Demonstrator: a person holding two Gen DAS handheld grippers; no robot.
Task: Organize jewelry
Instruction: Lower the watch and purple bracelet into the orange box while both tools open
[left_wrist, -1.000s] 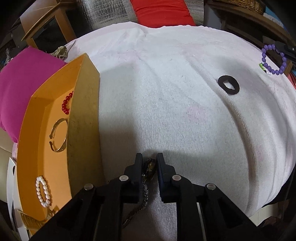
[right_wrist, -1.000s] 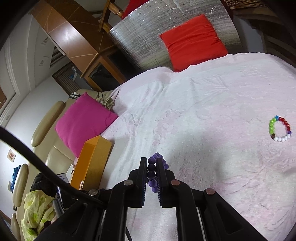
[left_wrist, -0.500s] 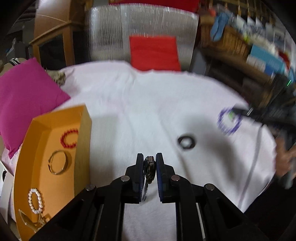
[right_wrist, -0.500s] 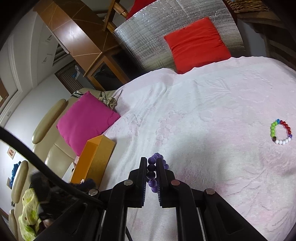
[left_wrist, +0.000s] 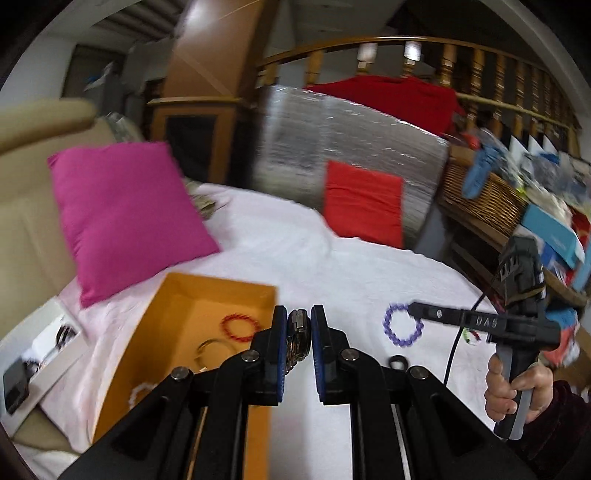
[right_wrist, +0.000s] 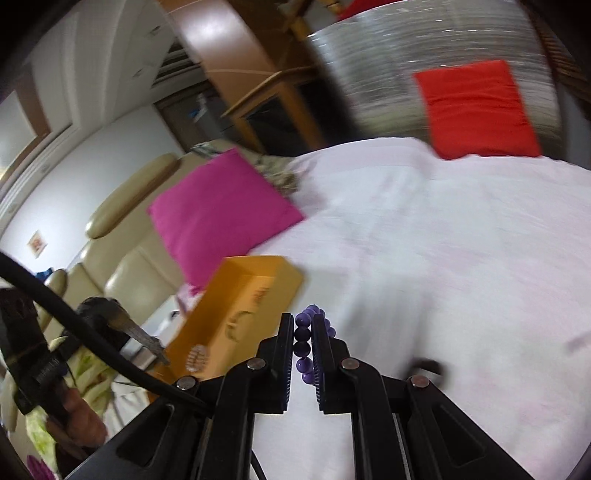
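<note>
Left wrist view: the left gripper (left_wrist: 298, 334) is pinched on a dark metal chain bracelet (left_wrist: 297, 341), held up in the air beside the right wall of the orange box (left_wrist: 218, 291), which sits at the left edge of the white bedspread (left_wrist: 332, 266)
Right wrist view: the right gripper (right_wrist: 303, 345) is pinched on the purple bead bracelet (right_wrist: 308, 343), lifted off the bedspread, with the box to its left and a little ahead
Already in the box: a red bead bracelet (left_wrist: 240, 328), a thin metal bangle (left_wrist: 207, 349) and a white bead bracelet (left_wrist: 142, 391), the last only partly seen past the left gripper's arm
Still out: a small black ring (left_wrist: 397, 362) lies on the bedspread between the two grippers, near the front edge; a bit of another beaded piece seems to show behind the right gripper, too blurred to name
Progress: roughly halfway by my judgement, three pieces stowed, two in the grippers, at least one left on the bedspread
Chain versus box: close to the box's right wall, not yet clearly over the opening
Purple beads versus box: well short of the opening, hanging over bare bedspread
Blur: both views are smeared, so fine detail is uncertain
</note>
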